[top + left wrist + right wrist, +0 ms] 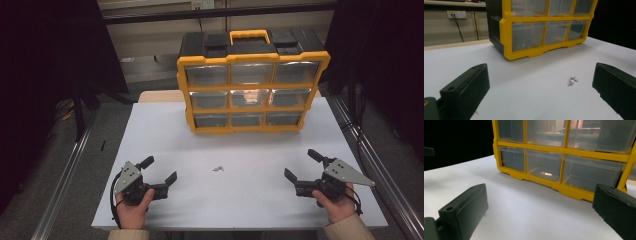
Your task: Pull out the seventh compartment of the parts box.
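Observation:
A yellow-and-black drawer organizer (pixel 250 85) with clear drawers stands at the back of the white table (pixel 165 140); it also appears in the left gripper view (pixel 541 27) and the right gripper view (pixel 564 157). A few small metal screws (pixel 217 169) lie on the table's middle, seen ahead of the left jaws (pixel 572 81). My left gripper (pixel 160 170) rests near the front left, held by a hand, jaws wide apart with nothing between them. My right gripper (pixel 300 165) sits near the front right, also open and empty.
Metal rails (pixel 65 175) run along both sides of the table. A wooden strip (pixel 160 96) shows behind the white surface. Dark curtains flank the scene. A wall socket (pixel 456 14) sits behind, in the left gripper view.

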{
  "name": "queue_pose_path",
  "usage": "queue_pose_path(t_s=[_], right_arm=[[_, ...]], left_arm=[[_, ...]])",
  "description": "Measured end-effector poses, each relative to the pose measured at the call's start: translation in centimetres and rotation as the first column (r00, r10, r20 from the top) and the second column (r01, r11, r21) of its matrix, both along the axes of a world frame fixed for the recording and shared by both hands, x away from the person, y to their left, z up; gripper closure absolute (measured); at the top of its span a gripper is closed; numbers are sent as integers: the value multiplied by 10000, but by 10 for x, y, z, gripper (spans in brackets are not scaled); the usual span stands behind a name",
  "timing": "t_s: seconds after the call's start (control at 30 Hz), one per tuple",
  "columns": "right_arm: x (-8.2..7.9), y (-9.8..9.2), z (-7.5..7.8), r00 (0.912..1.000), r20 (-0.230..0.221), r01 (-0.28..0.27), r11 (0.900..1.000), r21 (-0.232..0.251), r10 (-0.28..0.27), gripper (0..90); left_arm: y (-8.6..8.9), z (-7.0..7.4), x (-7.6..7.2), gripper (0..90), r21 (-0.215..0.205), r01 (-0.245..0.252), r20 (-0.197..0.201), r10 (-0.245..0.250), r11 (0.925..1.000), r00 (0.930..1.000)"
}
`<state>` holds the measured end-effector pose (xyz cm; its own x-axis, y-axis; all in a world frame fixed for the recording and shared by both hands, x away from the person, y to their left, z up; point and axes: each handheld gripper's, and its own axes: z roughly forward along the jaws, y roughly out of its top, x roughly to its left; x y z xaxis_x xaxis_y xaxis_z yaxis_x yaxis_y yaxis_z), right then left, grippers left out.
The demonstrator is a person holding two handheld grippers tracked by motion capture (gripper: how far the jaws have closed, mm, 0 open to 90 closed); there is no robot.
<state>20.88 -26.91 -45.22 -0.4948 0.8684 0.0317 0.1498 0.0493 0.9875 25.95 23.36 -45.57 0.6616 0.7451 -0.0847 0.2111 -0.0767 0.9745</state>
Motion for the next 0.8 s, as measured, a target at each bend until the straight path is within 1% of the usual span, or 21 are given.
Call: queue_pose_path(t_s=[0.07,0.1,0.13,0.2,0.23,0.3,0.37,0.4,0.57,0.63,0.7,0.73,0.8], right_arm=[[0,0,0,10000,-16,32,10000,38,-32,0],[0,0,0,10000,-16,32,10000,38,-32,0],[0,-1,0,9999,-20,111,9999,67,-111,0],[0,-1,0,9999,3,100,9999,78,-100,0],[0,-1,0,9999,-4,105,9999,36,-105,0],[0,-1,0,10000,-15,18,10000,29,-18,0],[-1,-1,0,10000,3,53,10000,56,-53,0],[-1,-1,0,10000,-2,82,10000,43,-82,0],[-1,-2,0,9999,17,99,9999,73,-99,0],[-1,-2,0,9999,5,107,9999,94,-107,0],[-1,-2,0,10000,14,70,9999,74,-70,0],[-1,-2,0,10000,0,81,10000,58,-81,0],[-1,-1,0,10000,-37,60,10000,37,-60,0]], left_arm=[[-1,0,0,9,-45,29,15,-29,10000,10000],[-1,0,0,9,24,37,12,-37,10000,10000],[-1,0,0,9,-16,35,10,-35,10000,10000],[-2,0,0,8,-1,35,27,-35,10000,10000],[-3,1,1,8,-92,-29,49,30,10000,10000],[-3,1,1,8,-34,-15,31,15,10000,10000],[-5,1,1,8,9,-62,28,62,10000,10000],[-6,1,1,8,112,-51,52,51,9999,10000],[-8,1,3,8,94,-56,57,56,9999,10000],[-9,2,4,8,150,-49,90,47,9999,9999],[-11,2,5,8,78,-100,79,99,9999,9999],[-11,2,5,8,171,-70,115,68,9998,9999],[-13,3,7,7,129,-181,107,179,9998,9998]])
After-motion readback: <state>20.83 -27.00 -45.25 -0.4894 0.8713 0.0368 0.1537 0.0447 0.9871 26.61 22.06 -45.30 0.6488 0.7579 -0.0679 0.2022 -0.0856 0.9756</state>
